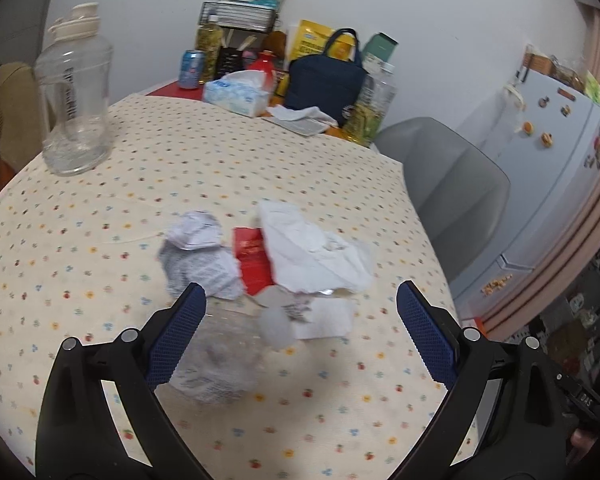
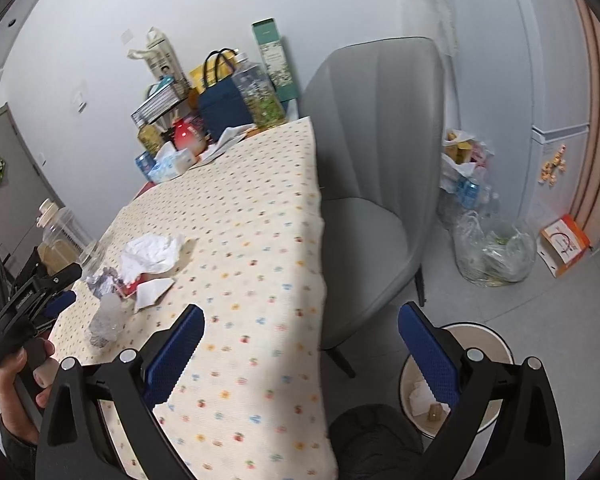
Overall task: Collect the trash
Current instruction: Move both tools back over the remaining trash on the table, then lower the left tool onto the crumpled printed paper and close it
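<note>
We see left gripper [image 1: 298, 312] jaws wide apart, nothing held, hovering over trash pile on dotted cream tablecloth [image 1: 220, 168]: crumpled white paper [image 1: 312, 252], red card packet [image 1: 254, 264], crushed clear plastic bottle [image 1: 228, 356]. Right gripper [image 2: 300, 340] also spread, empty, above table edge w/ round white bin [image 2: 496, 344] on floor below.

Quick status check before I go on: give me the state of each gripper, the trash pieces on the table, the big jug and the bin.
left gripper: open, holding nothing.
right gripper: open, empty.
crushed clear bottle: lying on the tablecloth, not gripped.
white tissue: crumpled.
red packet: flat, partly under the tissue.
clear jug: upright, capped.
trash bin: on the floor, some trash inside.
</note>
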A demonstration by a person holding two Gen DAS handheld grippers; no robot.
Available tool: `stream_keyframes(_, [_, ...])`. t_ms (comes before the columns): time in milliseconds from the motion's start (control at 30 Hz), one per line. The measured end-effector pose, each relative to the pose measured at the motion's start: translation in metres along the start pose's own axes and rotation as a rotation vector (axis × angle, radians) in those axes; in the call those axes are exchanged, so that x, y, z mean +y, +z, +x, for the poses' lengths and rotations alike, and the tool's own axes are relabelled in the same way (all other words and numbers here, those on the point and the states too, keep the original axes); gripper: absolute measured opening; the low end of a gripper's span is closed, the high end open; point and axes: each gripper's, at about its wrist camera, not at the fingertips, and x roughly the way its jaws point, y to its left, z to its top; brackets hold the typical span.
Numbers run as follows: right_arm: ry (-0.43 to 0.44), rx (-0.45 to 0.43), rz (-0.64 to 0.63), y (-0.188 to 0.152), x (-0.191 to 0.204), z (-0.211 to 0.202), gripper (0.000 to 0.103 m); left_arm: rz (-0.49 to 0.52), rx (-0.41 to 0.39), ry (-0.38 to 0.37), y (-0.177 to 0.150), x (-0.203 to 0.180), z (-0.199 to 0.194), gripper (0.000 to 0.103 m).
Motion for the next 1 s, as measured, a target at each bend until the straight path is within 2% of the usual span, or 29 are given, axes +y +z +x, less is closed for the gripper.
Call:
stream_keyframes(467, [0.066,0.004,-0.080,0.019,0.059,0.032,0.095,-0.170,-0.020,0.037,0.020,0.090,-0.002,0.095])
stream_keyframes(767, [0.123,0.059,-0.071,0.032,0.090,0.074,0.095,-0.263,0.048,-0.040,0.026,0.118,0.021,0.095])
stream_keyframes(1000, [0.141,0.114,-0.047,0.039,0.106,0.108,0.095,-0.326,0.090,-0.075,0.030,0.118,0.045,0.095])
